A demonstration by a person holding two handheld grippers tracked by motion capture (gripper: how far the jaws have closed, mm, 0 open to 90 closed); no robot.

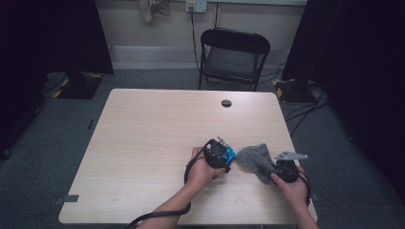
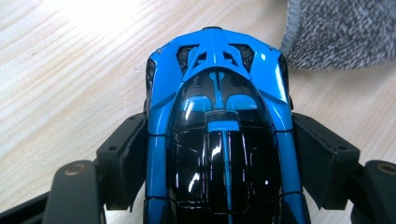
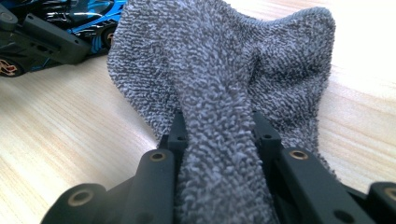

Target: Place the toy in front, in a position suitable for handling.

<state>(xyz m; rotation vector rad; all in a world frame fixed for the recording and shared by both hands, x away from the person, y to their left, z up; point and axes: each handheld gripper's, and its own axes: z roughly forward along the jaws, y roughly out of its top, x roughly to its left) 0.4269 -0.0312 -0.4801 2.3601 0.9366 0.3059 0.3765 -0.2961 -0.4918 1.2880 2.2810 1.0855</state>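
Grey terry cloth (image 3: 219,84) was bunched between the jaws of the right gripper (image 3: 218,140), which were clamped on a thick fold of it, while the rest of the cloth fanned out ahead of the jaws and rested on the pale wooden table (image 1: 153,138). From the high view, the cloth (image 1: 254,160) lay near the table's front right corner, with the right gripper (image 1: 279,171) just behind it and the person's right hand (image 1: 292,187) wrapped around its body; the grey three-cornered plate (image 1: 289,155) sat on top of that gripper. Just to the left of the cloth, the left gripper (image 1: 220,155) was held in the person's left hand (image 1: 203,171), and its jaws were closed on the sides of a blue and black toy car (image 2: 219,135). In the left gripper view the car's glossy black cockpit and blue bodywork sat squarely between the two black pads (image 2: 126,158), its far end pointing toward the edge of the cloth (image 2: 341,32), which lay close by but not touching it. In the right gripper view the toy car (image 3: 88,18) and the left gripper (image 3: 42,37) showed at upper left, beside the cloth. Beyond the table a black folding chair (image 1: 232,57) stood against the wall, and a dark cable hole (image 1: 226,103) marked the table's far edge.
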